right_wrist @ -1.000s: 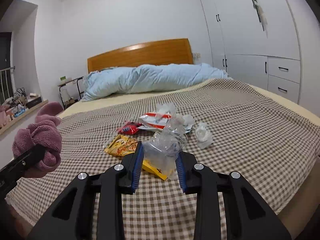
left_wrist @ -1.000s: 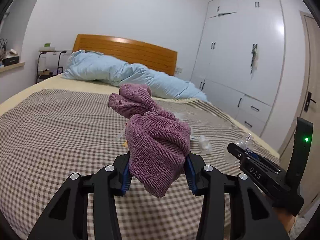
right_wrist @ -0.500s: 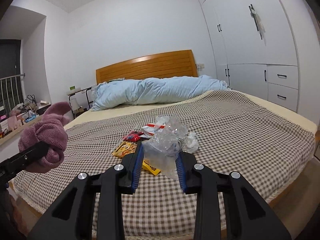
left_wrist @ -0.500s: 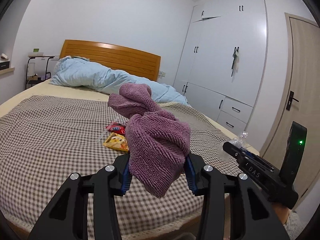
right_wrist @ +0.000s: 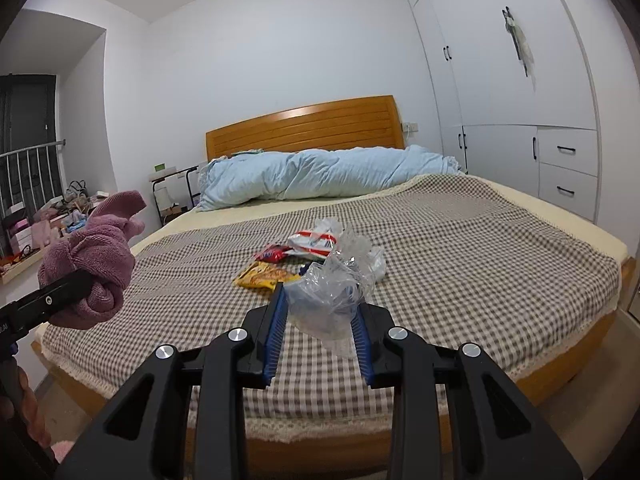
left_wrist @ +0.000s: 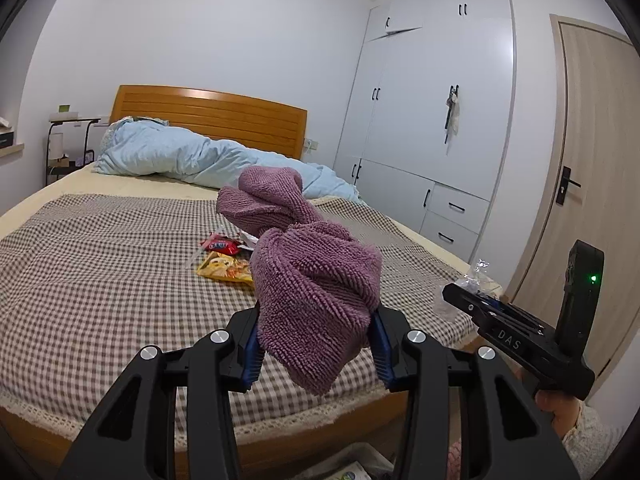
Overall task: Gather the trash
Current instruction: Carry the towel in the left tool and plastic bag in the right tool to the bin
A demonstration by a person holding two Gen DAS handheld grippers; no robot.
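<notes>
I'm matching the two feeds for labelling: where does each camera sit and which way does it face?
Left wrist: on the left gripper, facing the bed from its foot; fingers clamp a purple towel; right gripper beside.
Right wrist: on the right gripper, facing the headboard; fingers clamp clear plastic.
Shared: bed, snack wrappers.

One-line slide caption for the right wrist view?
Right gripper fingers clamp crumpled clear plastic above the checked bed; snack wrappers remain.

Ahead of you, wrappers cluttered the checked bedspread at twelve o'clock; its nine and three o'clock stretches lay open.
</notes>
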